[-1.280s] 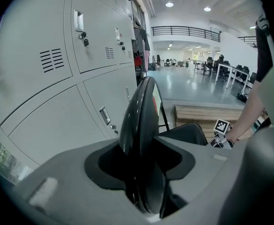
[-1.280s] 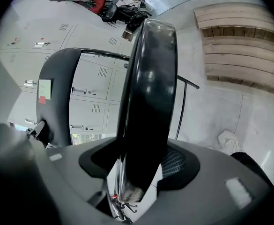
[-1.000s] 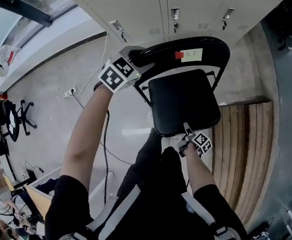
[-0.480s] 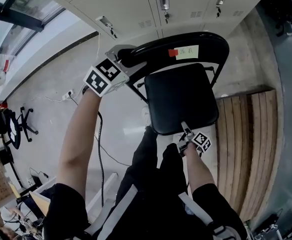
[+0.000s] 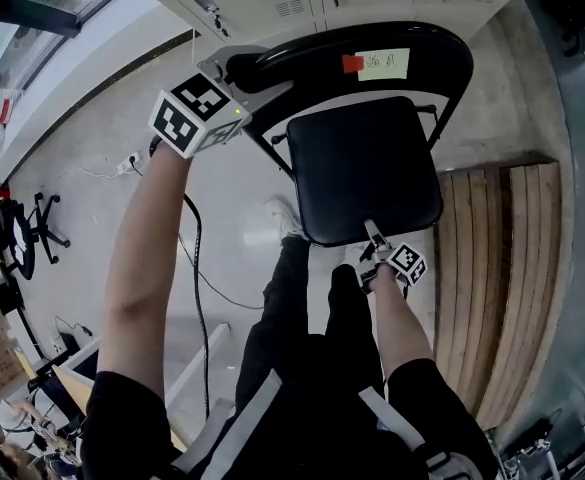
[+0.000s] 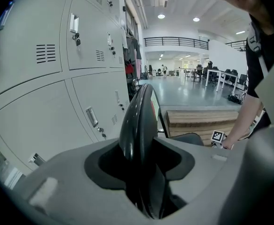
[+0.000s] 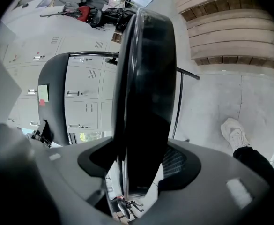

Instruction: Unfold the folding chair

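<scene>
Since the right hand-held gripper [image 5: 375, 236], clamped on the seat [image 5: 364, 168] edge, has pulled it lower while the left hand-held gripper [image 5: 237, 70] clamps the backrest [image 5: 312, 46], unfolding looks nearly done.

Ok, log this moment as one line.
left gripper: shut on chair backrest | right gripper: shut on chair seat | seat: swung out from backrest

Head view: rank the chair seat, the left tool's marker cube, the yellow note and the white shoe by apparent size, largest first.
1. Chair seat.
2. Marker cube on the left tool, enlarged by nearness to the camera.
3. Yellow note and white shoe: too alike to rank.
</scene>
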`<move>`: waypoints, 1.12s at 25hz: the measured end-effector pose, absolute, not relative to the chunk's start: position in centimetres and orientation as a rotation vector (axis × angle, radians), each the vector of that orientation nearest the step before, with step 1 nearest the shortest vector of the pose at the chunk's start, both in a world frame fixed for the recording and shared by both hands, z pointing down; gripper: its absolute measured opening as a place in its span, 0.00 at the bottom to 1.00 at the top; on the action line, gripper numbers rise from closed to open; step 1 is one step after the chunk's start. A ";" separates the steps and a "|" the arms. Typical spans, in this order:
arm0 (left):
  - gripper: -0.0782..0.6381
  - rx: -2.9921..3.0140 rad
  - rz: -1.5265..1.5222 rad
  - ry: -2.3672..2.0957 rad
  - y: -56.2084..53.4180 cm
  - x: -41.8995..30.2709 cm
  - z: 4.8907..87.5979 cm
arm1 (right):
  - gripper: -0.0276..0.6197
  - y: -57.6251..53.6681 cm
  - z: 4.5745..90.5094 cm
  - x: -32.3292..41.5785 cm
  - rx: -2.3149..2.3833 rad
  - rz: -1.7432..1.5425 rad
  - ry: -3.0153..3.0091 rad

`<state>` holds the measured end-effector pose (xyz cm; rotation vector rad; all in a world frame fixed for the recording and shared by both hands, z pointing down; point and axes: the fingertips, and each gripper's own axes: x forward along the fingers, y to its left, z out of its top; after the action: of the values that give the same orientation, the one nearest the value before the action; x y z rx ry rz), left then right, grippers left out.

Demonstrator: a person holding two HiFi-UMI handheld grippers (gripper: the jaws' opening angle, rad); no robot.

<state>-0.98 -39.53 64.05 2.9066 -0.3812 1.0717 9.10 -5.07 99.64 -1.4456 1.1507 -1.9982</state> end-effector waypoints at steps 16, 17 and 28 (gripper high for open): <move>0.40 2.998 0.939 -0.360 -42.3 -0.8 66.1 | 0.50 -3.6 102.6 8.2 -1.499 -1.975 1.114; 0.40 3.000 0.927 -0.363 -42.5 -0.8 66.3 | 0.50 -3.4 102.8 8.1 -1.504 -1.979 1.117; 0.42 3.012 0.856 -0.334 -45.9 -0.9 68.3 | 0.53 -3.6 105.3 7.4 -1.560 -2.010 1.080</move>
<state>-0.87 -45.91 68.27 3.0124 -0.3342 0.8555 7.36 -3.58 105.30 -1.5599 1.0798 -2.0104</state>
